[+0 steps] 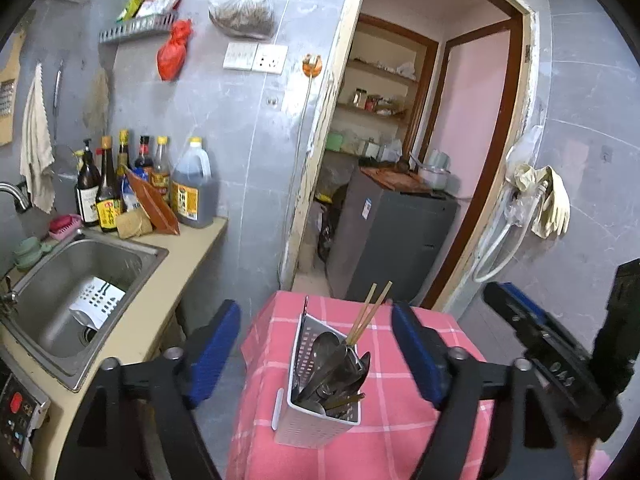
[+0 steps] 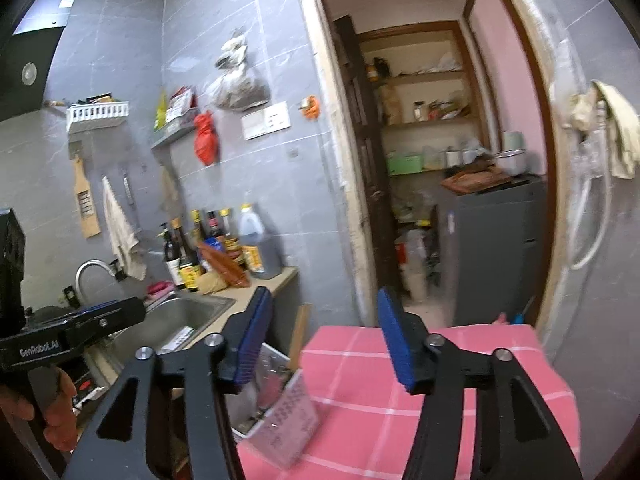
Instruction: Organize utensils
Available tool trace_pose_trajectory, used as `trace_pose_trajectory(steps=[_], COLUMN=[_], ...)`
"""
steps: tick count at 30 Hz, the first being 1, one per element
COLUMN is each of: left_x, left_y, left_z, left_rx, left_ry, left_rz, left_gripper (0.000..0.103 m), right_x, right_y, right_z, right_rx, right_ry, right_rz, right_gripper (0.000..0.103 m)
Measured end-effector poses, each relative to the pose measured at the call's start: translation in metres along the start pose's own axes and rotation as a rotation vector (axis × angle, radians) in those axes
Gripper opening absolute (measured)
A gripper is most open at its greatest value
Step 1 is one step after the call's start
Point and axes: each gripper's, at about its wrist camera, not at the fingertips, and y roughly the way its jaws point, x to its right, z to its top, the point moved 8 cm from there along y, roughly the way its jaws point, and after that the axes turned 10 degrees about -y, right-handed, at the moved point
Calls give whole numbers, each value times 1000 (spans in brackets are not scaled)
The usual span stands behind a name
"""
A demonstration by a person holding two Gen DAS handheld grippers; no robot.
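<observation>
A white perforated utensil holder (image 1: 318, 392) stands on a pink checked tablecloth (image 1: 400, 420). Dark metal spoons (image 1: 340, 364) and wooden chopsticks (image 1: 368, 314) stick out of it. My left gripper (image 1: 316, 346) is open, its blue pads wide apart on either side of the holder and clear of it. My right gripper (image 2: 324, 344) is also open with nothing between its pads. In the right wrist view the utensil holder (image 2: 280, 412) sits low, below the gripper's left finger, partly hidden and blurred. The right gripper (image 1: 552, 344) shows at the right edge of the left wrist view.
A steel sink (image 1: 76, 292) with a white perforated piece (image 1: 98, 300) in it lies left of the table. Sauce bottles (image 1: 152, 184) line the counter behind it. An open doorway (image 1: 404, 160) with a grey cabinet (image 1: 396, 244) lies ahead. A hand (image 2: 60, 412) grips the left tool's handle.
</observation>
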Motion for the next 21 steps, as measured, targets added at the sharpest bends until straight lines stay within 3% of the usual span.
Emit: trace_pose_trajectory(steps=[6, 14, 21], left_x=[5, 10, 15], left_y=[-13, -29, -51], left_z=[-17, -50, -77], left_rx=[52, 57, 47], left_ry=[7, 33, 73], left_rz=[23, 41, 6], left_gripper=[99, 100, 100], right_x=[25, 43, 43], right_y=[-33, -70, -113], right_z=[-7, -27, -45], right_rx=[4, -14, -19], right_ry=[1, -18, -12], right_rz=[-85, -148, -237], right_gripper=[76, 89, 95])
